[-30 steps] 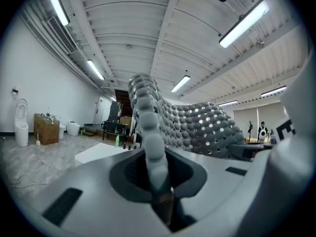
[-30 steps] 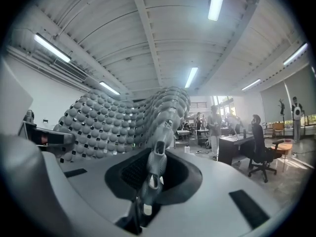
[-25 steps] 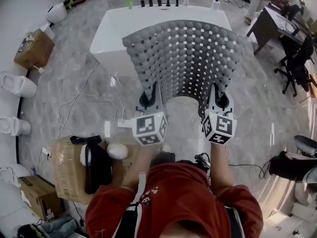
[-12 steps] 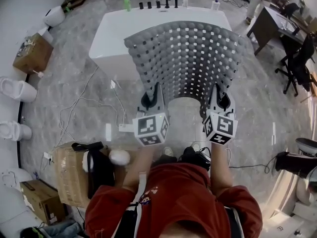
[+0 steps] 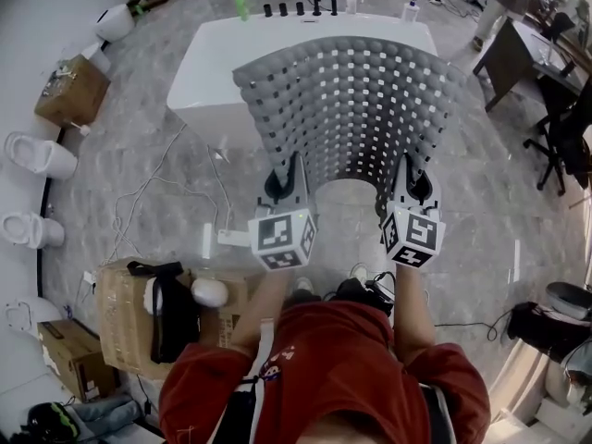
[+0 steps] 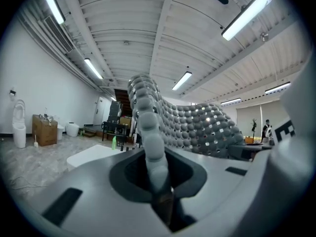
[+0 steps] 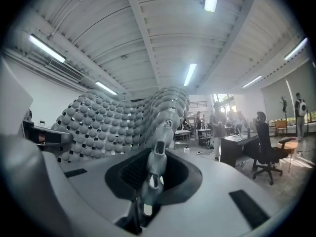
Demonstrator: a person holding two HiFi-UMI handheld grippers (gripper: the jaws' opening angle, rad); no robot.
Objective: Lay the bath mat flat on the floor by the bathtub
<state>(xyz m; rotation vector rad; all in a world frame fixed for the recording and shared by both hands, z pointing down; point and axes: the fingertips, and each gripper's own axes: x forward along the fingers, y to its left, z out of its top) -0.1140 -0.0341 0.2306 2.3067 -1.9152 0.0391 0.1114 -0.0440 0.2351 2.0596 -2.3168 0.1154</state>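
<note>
**You hold the bath mat out by its two near corners, facing the bathtub.**

Your left gripper (image 5: 282, 183) is closed tight on the near left corner of the grey bath mat (image 5: 350, 109), its jaws pinching the nubbed edge. Your right gripper (image 5: 412, 183) is clamped the same way on the near right corner. Between the two, the near edge bows into an arch, and the rest of the mat spreads away from you as a curved sheet of round bumps and square holes. In the head view the mat overlaps the near side of the white bathtub (image 5: 208, 63); whether its far edge touches the tub cannot be told. A green bottle (image 5: 241, 5) stands at the tub's far rim. Cables trail over the marbled floor (image 5: 139, 165) on your left, and a cardboard box (image 5: 120, 317) sits beside your left arm.
</note>
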